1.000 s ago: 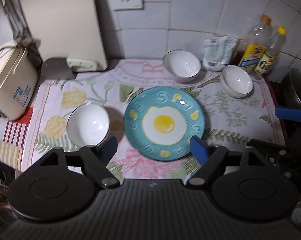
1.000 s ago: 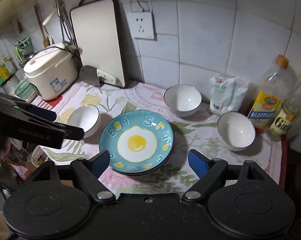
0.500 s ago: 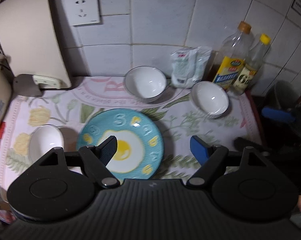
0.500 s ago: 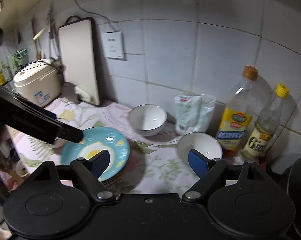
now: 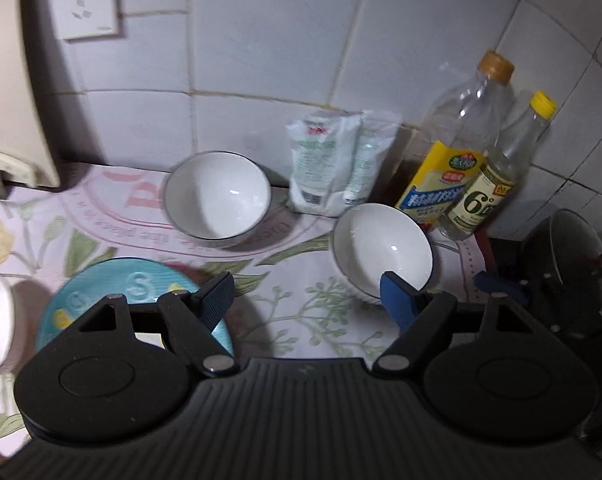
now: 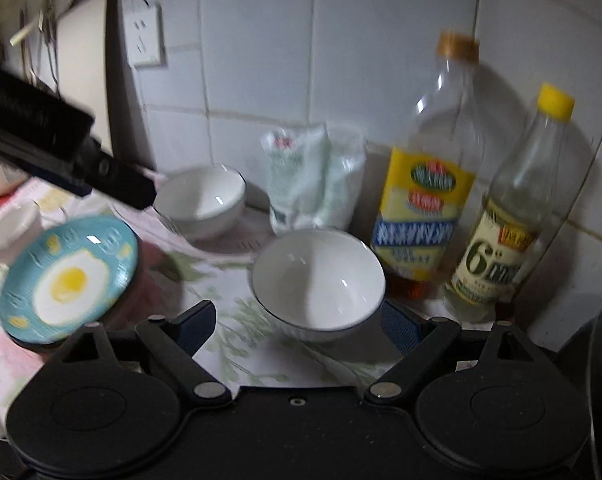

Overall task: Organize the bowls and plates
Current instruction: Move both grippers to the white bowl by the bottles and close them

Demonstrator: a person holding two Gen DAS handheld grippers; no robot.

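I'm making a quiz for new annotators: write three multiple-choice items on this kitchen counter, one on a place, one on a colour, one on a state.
1. Where does the white bag stand?
A. Against the tiled wall, left of the bottles
B. On the plate
C. Inside a bowl

2. What colour is the cap of the smaller bottle?
A. Red
B. Yellow
C. Black

3. What is in the bowl nearest the right tool?
A. Rice
B. Soup
C. Nothing

Answers:
1 A: it leans at the wall beside the larger bottle.
2 B: its cap is bright yellow.
3 C: its white inside shows bare.
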